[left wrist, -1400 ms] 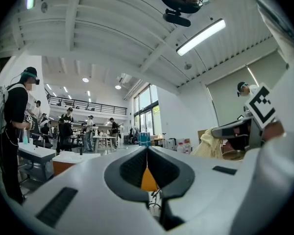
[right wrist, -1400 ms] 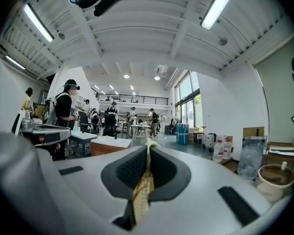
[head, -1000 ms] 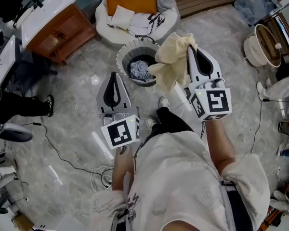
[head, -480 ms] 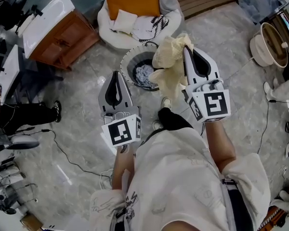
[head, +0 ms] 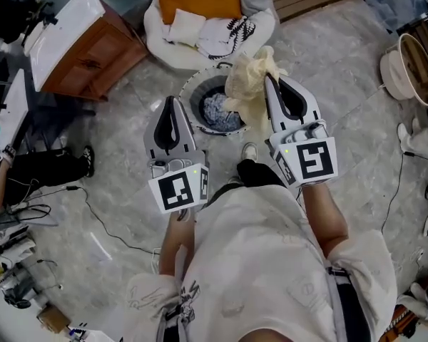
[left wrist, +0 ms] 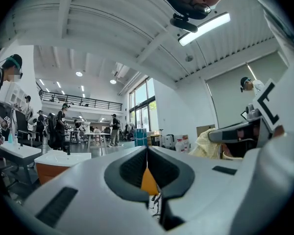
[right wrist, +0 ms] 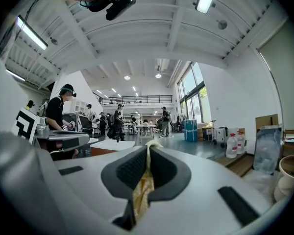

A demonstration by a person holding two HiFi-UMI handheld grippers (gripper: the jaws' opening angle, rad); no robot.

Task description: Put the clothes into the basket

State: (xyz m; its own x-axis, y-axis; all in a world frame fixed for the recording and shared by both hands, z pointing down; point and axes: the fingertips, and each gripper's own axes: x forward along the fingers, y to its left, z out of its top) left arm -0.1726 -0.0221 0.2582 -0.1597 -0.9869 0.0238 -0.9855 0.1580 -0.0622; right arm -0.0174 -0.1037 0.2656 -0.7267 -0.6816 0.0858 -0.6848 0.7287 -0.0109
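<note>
Since earlier, the yellow cloth (head: 244,95), clamped in the right hand-held gripper (head: 266,83), was brought above the basket (head: 186,105) at its three o'clock rim; the left hand-held gripper (head: 172,102) is closed, empty.

Ceiling strip lights (left wrist: 204,28) are lighting everything bright and even; windows (right wrist: 193,89) are clipping slightly; polished floor (head: 121,169) is throwing soft streaky glare; shadows are falling faint; both gripper views are bowing hard at the edges, corners vignetting black.
</note>
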